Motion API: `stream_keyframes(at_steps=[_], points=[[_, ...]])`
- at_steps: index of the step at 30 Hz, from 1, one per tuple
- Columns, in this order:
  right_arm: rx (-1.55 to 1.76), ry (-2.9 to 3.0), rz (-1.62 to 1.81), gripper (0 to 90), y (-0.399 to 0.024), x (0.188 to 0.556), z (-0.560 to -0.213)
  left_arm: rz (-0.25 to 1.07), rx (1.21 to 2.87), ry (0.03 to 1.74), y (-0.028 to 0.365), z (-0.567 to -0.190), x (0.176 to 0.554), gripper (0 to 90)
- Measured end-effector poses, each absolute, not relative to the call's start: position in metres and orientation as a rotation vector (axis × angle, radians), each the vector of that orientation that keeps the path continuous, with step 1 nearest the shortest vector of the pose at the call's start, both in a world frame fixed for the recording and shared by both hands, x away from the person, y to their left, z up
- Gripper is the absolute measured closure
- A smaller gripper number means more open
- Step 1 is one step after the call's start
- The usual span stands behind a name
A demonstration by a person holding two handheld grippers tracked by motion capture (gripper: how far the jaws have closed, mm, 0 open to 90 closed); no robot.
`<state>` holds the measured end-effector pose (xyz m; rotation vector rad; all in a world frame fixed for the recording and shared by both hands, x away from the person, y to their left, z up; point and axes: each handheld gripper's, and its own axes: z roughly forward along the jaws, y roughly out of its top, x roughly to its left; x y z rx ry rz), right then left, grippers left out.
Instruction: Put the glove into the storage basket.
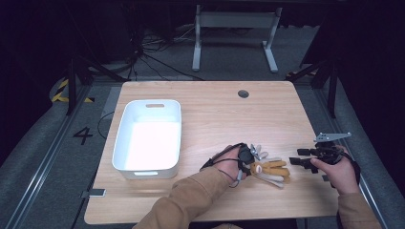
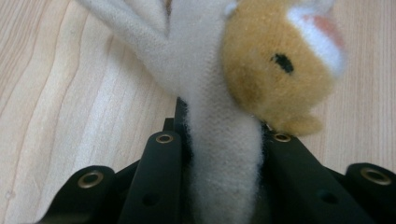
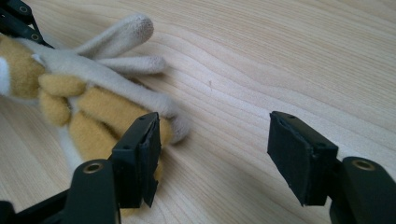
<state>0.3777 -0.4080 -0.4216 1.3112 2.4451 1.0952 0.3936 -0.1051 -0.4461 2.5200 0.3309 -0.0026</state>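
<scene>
High view, white bin (image 1: 125,141) left of plush toy (image 1: 272,171), table (image 1: 215,114)

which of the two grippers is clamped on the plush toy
The left gripper: its jaws squeeze a cream limb of the plush toy. The right gripper stands beside the toy, jaws wide apart around bare table.

a single figure could be read: a dark "4" (image 1: 82,135) was painted on the grey floor (image 1: 43,143), left of the counter (image 1: 215,109). yellow and black hazard stripes (image 1: 62,90) marked the floor farther back on that side. nothing else bore legible writing.
</scene>
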Motion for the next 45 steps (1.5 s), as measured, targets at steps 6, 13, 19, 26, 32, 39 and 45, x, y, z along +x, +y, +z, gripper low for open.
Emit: stream_keyframes(at_steps=[6,13,19,26,32,39,45], points=[[1.329,2.443,1.116,37.7,-0.413,0.378,-0.422,-0.070,2.501,0.419,-0.102,-0.441,0.398,76.2],[1.347,2.423,1.116,43.5,-0.421,0.373,-0.425,-0.095,2.458,0.447,-0.093,-0.423,0.401,76.2],[1.297,2.403,1.176,50.2,-0.422,0.371,-0.427,-0.073,2.456,0.488,-0.080,-0.403,0.401,76.1],[1.289,2.433,1.173,47.2,-0.417,0.376,-0.431,-0.045,2.433,0.520,-0.062,-0.383,0.402,75.9],[1.298,2.480,1.061,48.7,-0.411,0.383,-0.435,-0.021,2.405,0.569,-0.043,-0.369,0.402,75.8],[1.275,2.494,1.019,49.2,-0.403,0.396,-0.438,-0.013,2.383,0.626,-0.026,-0.357,0.403,75.8],[1.257,2.504,1.044,48.0,-0.393,0.410,-0.437,0.014,2.341,0.700,-0.003,-0.344,0.401,75.8]])
